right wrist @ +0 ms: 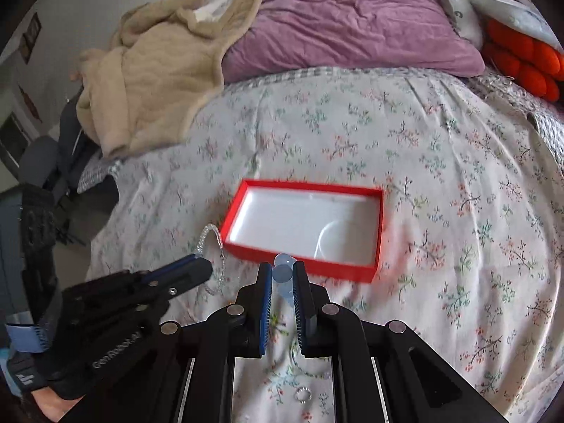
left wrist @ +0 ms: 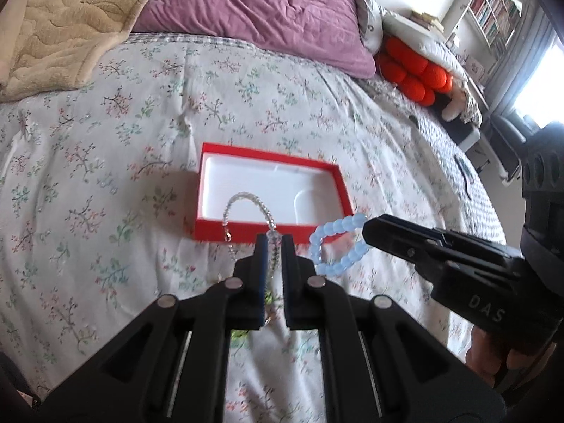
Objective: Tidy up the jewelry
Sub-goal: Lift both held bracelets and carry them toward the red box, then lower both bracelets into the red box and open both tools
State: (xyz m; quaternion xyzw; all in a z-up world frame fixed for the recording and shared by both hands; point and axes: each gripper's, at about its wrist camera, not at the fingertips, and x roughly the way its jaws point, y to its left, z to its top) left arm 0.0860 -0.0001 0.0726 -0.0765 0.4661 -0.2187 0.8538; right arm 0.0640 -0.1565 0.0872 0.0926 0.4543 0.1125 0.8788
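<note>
Left wrist view shows your left gripper (left wrist: 272,243) with its jaws clamped on a clear bracelet (left wrist: 246,199), which stands up from the tips as an arch just in front of the red box (left wrist: 268,236). A short tail with a clasp hangs from the arch's left end, over the box's near wall. Your right gripper (left wrist: 368,229) comes in from the right of the box, its jaws clamped on a blue bracelet (left wrist: 335,243). That ring of round pale beads hangs at the box's near right corner, its plane facing this camera. On the right gripper's body you can read "DAS".

The box sits open on the floral bedspread (left wrist: 105,176), white inside, its long axis running left to right across both views, slightly skewed. A faint curved line shows on its white floor; what that is cannot be told.

From the right wrist view, the blue bracelet (right wrist: 283,271) sits edge-on between the jaws of the right gripper (right wrist: 283,268), just before the box's (right wrist: 310,264) near wall. The left gripper (right wrist: 206,264) lies to the left of the box, the clear bracelet (right wrist: 211,236) arching off its tip by the box's near left corner. Its body reads "GenRobot.AI". A small ring (right wrist: 302,395) lies on the bedspread well nearer than the box, between the right gripper's arms.
</note>
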